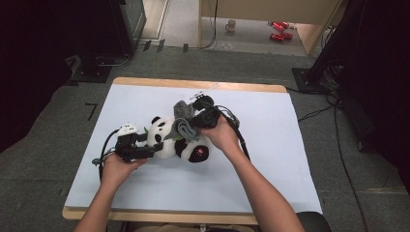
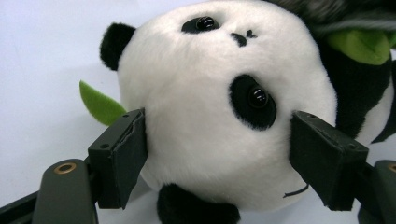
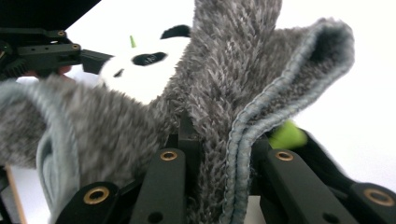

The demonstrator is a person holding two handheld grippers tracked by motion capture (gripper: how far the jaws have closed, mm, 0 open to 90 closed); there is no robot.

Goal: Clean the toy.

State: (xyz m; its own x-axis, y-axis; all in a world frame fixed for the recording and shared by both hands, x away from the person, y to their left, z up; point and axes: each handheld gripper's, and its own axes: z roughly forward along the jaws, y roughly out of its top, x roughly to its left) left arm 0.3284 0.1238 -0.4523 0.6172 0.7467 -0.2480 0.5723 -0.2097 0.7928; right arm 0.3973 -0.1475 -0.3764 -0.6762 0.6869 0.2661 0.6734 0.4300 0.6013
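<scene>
On the white table (image 1: 270, 159) lies a round, fluffy plush panda (image 1: 167, 137), its head clamped by the left gripper (image 1: 151, 145), while the right gripper (image 1: 191, 123) above its belly pinches a shaggy grey cloth (image 1: 183, 118).

Our left gripper (image 1: 152, 145) lies low and level, its jaws spread wide and pressed around something round. Our right gripper (image 1: 186, 126) tips down from above, its jaws pinched tight.
</scene>
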